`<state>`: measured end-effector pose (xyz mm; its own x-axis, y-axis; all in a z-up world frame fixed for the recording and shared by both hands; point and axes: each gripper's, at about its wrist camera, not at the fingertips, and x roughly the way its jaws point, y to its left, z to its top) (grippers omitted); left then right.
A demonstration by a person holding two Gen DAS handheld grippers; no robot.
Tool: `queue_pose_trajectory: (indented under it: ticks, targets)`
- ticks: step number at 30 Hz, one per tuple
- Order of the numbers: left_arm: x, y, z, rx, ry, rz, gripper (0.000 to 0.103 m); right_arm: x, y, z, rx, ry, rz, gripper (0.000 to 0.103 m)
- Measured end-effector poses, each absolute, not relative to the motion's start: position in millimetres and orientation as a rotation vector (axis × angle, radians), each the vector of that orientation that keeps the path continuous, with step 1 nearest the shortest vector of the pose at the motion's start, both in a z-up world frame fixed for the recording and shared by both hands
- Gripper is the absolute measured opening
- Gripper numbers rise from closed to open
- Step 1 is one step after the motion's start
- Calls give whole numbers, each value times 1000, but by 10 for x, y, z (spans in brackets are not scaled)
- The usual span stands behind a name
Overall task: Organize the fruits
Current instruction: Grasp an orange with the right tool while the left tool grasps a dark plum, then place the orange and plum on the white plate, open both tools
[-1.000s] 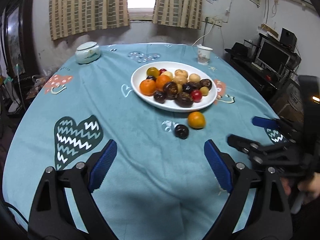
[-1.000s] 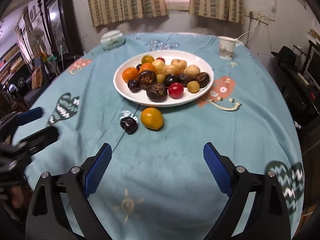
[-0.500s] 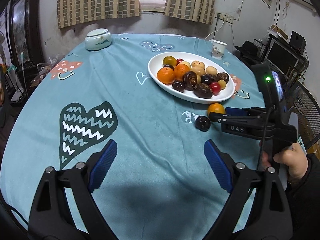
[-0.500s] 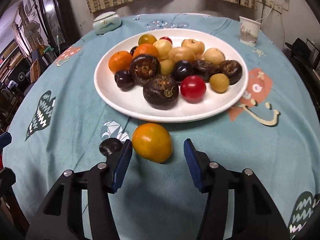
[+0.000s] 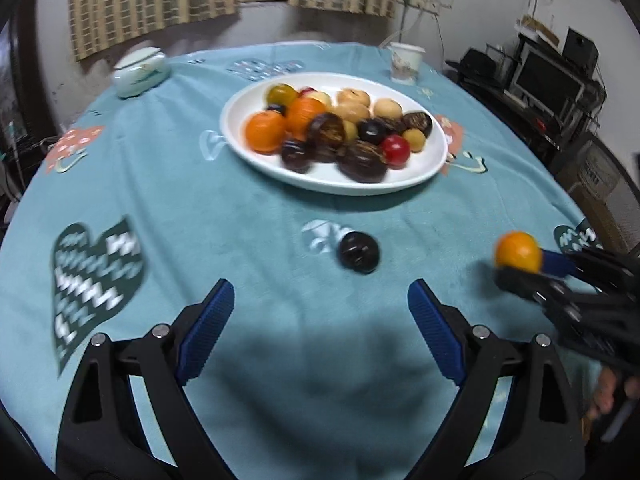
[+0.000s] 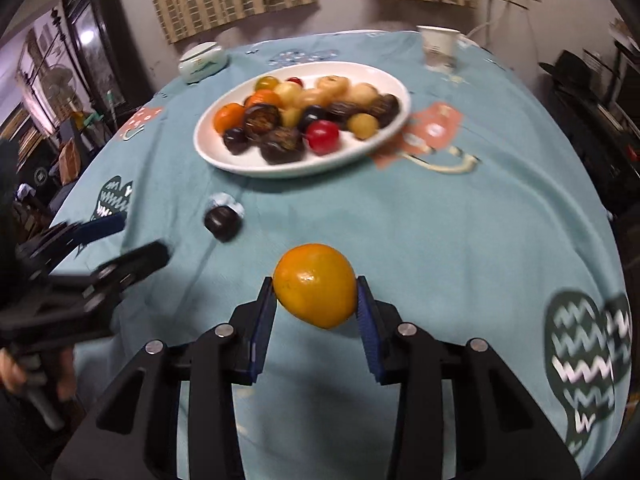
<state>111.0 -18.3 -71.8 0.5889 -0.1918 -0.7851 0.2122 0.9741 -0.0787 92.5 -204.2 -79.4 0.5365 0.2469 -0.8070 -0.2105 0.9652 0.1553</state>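
A white plate (image 5: 332, 184) (image 6: 248, 168) heaped with orange, dark, tan and red fruits stands on the teal tablecloth. My right gripper (image 6: 315, 286) has its jaws closing, and the blue pads press both sides of an orange fruit (image 6: 316, 284) held above the cloth. In the left wrist view that orange fruit (image 5: 518, 256) shows at the right gripper's tip (image 5: 528, 268). A dark round fruit (image 5: 358, 252) (image 6: 222, 220) lies alone on the cloth below the plate. My left gripper (image 5: 320, 292) (image 6: 136, 240) is open and empty, just short of that dark fruit.
A paper cup (image 5: 406, 62) stands beyond the plate at the table's far edge, a lidded ceramic jar (image 5: 140, 72) at the far left. A monitor and electronics (image 5: 548, 80) fill the room's right side. A hand (image 6: 16, 372) grips the left tool's handle.
My right gripper shut on the orange fruit and lifted it off the cloth, back from the plate. My left gripper came closer to the dark fruit, still open.
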Motion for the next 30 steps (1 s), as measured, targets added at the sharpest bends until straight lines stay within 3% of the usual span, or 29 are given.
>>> queue_pose_trajectory:
  ticks: [4, 8, 12, 13, 14, 15, 30]
  targets:
    - [1312, -378, -860, 34, 938, -236, 87, 847, -2164, -827, 48, 971, 262, 40]
    - [1449, -506, -980, 64, 983, -230, 66, 862, -2253, -888, 71, 987, 270, 40]
    - [1506, -545, -1037, 75, 989, -220, 62, 846, -2264, -868, 72, 976, 292, 40]
    - [1511, -549, -1039, 79, 985, -216, 54, 840, -2260, -861, 73, 974, 297, 40]
    - [1505, -547, -1027, 84, 977, -213, 34, 832, -2261, -855, 74, 972, 302, 40]
    - [1500, -539, -1012, 69, 981, -231, 31, 819, -2253, -843, 75, 968, 308, 40]
    - [967, -382, -485, -39, 885, -356, 30, 781, -2046, -692, 56, 945, 335, 40]
